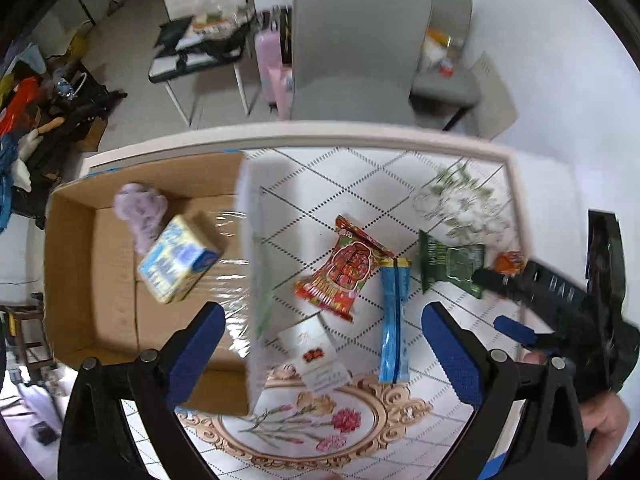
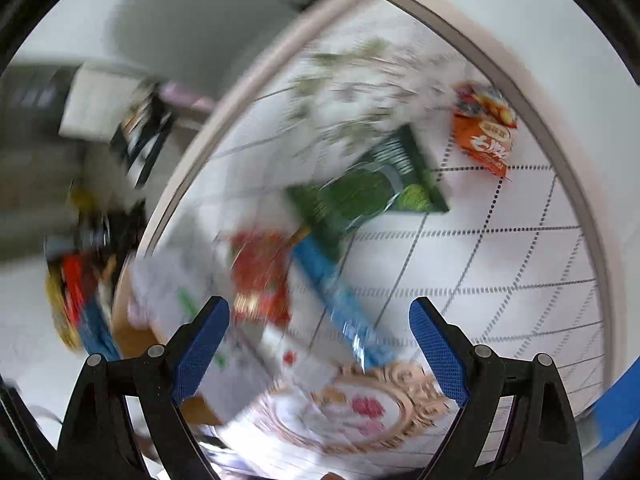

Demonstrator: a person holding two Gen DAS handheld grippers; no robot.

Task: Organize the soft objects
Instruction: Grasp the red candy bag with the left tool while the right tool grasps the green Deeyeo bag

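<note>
A cardboard box [image 1: 92, 280] sits at the table's left with a yellow-blue tissue pack [image 1: 178, 266] and a lilac soft toy [image 1: 140, 210] inside. On the table lie a red snack packet [image 1: 344, 270], a blue packet [image 1: 394, 320], a green packet [image 1: 450, 262], an orange packet [image 1: 510, 262] and a small white packet [image 1: 316, 354]. My left gripper [image 1: 320, 352] is open and empty above the box's right wall. My right gripper [image 2: 320, 344] is open and empty above the blurred red [image 2: 260, 276], blue [image 2: 340, 308] and green [image 2: 372, 184] packets; it also shows in the left wrist view [image 1: 516, 304].
The table [image 1: 360, 136] has a tiled cloth with a floral medallion [image 1: 320, 428] at the front. A grey chair [image 1: 356, 44] stands behind the far edge. An orange packet [image 2: 486, 128] lies near the table's edge. Clutter lies on the floor at left.
</note>
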